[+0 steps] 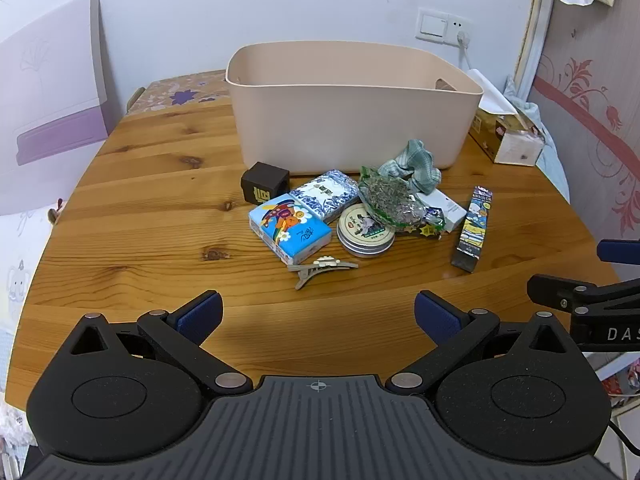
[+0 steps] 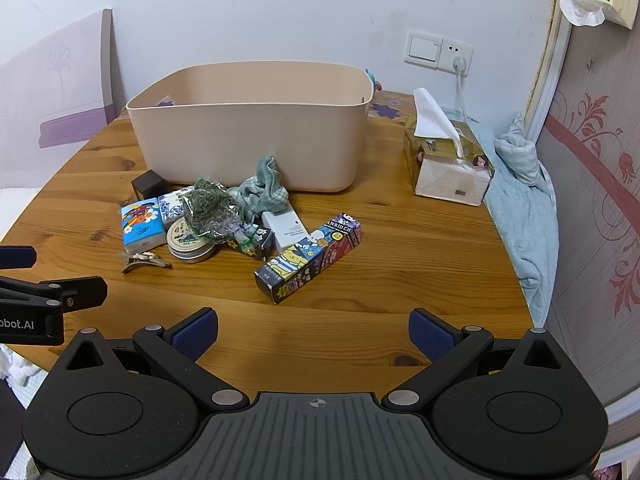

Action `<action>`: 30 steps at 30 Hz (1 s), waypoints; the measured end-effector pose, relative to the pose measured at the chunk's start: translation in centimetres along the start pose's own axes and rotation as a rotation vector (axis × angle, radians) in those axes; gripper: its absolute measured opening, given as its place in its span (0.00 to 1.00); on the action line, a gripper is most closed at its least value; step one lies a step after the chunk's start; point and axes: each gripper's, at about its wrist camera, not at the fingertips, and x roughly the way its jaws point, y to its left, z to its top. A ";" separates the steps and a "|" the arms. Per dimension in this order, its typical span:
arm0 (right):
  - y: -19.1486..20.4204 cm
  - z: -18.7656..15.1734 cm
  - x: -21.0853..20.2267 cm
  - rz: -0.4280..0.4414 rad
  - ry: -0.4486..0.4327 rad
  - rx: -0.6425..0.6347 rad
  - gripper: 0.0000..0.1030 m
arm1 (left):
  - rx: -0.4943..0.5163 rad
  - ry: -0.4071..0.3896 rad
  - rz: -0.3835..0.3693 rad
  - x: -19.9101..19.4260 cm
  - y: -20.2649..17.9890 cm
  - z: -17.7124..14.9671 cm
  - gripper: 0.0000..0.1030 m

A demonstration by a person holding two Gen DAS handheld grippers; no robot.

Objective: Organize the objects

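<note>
A beige plastic bin (image 1: 352,124) (image 2: 248,140) stands at the back of the wooden table. In front of it lies a cluster: a black cube (image 1: 264,188), two tissue packs (image 1: 290,228) (image 1: 326,194), a round tin (image 1: 365,231), a bag of dried herbs (image 1: 390,198), a green checked cloth (image 1: 412,166), a white box (image 1: 444,206), a long cartoon box (image 1: 474,228) (image 2: 308,262) and a hair clip (image 1: 320,267) (image 2: 142,261). My left gripper (image 1: 318,312) is open and empty, short of the clip. My right gripper (image 2: 314,330) is open and empty, short of the cartoon box.
A tissue box (image 2: 448,164) (image 1: 506,136) stands right of the bin, with a light blue cloth (image 2: 528,192) over the table's right edge. A wall with a socket (image 2: 438,50) is behind. Bare wood (image 1: 152,208) lies left of the cluster.
</note>
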 end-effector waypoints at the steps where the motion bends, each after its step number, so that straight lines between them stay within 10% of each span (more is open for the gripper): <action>1: 0.0 0.0 0.0 0.000 0.000 0.001 1.00 | 0.000 0.000 0.000 0.0 0.0 0.0 1.00; 30: 0.4 0.2 0.6 0.005 0.016 -0.008 1.00 | -0.018 0.022 0.000 0.8 0.6 0.1 1.00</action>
